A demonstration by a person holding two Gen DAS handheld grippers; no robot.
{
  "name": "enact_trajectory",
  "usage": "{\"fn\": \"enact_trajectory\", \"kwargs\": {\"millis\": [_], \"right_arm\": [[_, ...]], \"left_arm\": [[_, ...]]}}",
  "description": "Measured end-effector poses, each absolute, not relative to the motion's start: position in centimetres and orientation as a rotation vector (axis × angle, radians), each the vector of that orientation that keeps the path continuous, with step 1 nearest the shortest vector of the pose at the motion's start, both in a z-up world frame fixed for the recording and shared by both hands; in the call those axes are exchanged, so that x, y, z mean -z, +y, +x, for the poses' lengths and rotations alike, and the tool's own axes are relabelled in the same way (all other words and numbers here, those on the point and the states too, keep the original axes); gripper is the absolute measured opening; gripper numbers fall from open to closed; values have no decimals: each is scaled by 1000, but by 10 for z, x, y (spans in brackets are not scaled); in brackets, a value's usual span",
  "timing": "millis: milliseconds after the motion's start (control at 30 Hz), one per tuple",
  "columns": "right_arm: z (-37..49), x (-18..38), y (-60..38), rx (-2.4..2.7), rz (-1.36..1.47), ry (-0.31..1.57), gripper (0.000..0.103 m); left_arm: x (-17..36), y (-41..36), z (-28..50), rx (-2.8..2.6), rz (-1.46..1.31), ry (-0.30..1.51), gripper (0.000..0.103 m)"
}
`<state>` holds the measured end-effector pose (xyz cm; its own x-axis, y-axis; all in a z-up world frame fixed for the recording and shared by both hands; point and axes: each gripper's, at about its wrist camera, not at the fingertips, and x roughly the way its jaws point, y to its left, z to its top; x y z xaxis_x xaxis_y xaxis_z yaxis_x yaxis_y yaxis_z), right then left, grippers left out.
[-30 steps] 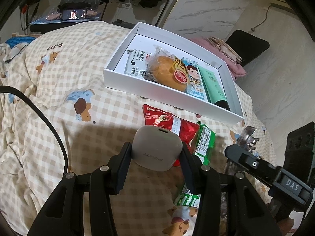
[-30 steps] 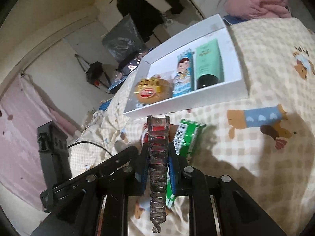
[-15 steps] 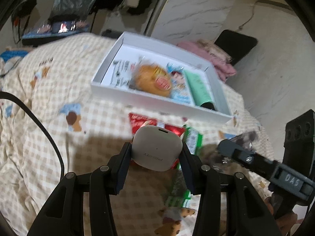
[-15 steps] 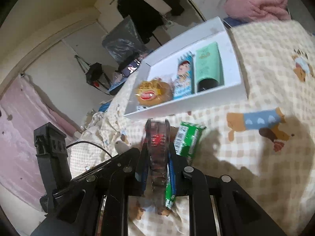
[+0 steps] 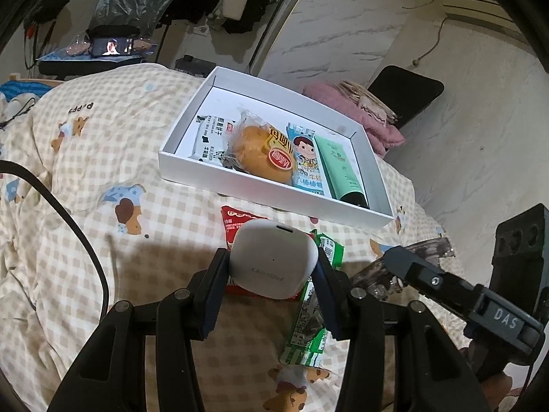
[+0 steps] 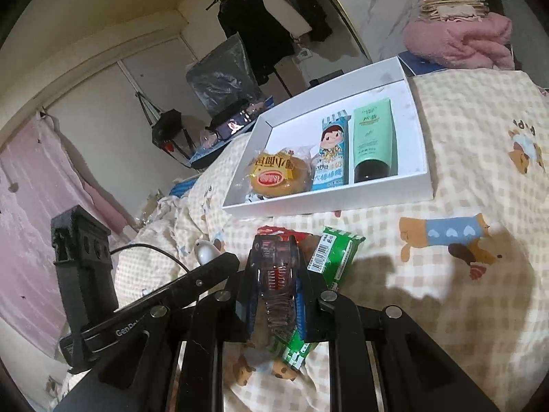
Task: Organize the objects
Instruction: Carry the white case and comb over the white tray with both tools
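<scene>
**Two Grippers, Each Holding a Thing Over the Bed**

The left gripper (image 5: pixel 272 271) has its fingers (image 5: pixel 216 274) pressed on both sides of a small white case (image 5: pixel 271 261). The case is round at the corners and has a little slot on its far end. It is held up above the bed (image 5: pixel 85 158), which has a checked cover with bear pictures.

The right gripper (image 6: pixel 274 292) has its fingers (image 6: pixel 308 295) closed tight on a clear hair clip (image 6: pixel 276 274). The clip has rows of teeth and stands on its edge between the fingers.

On the bed under the two grippers lie a red snack pack (image 5: pixel 236 219) and a green snack pack (image 6: pixel 334 254). They lie side by side, close to the near wall of the box.

A white box (image 5: pixel 274 192) sits farther back on the bed. Inside it, in a row, are a black-and-white packet (image 5: pixel 211 137), a round yellow bun in a clear wrapper (image 5: pixel 264 154), a blue pack with a cartoon child on it (image 5: pixel 307 161), and a green tube with a black cap (image 5: pixel 341 171). The bun lies partly on the packet. The tube is at the right end of the box.

A pink blanket (image 6: pixel 459 41) is folded up behind the bed.
</scene>
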<state>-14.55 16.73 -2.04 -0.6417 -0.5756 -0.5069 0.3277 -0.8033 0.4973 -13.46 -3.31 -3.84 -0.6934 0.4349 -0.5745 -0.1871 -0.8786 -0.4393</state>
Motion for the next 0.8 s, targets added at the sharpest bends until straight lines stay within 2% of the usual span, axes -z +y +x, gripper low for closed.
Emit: {"fn": "enact_trajectory", "kwargs": {"millis": [467,700,800], "right_arm": [[-137,-11,181,2358,784,-620,19],[-158,-42,209,2239,640,-860,19],[-167,-59,213,2311,590,-849,19]], "left_arm": [[25,-51,-129,-2527,-905,-637,52],[18,-57,-129,-2514,-877,-663,52],[18,-57,-130,-2534,-870,-650,52]]}}
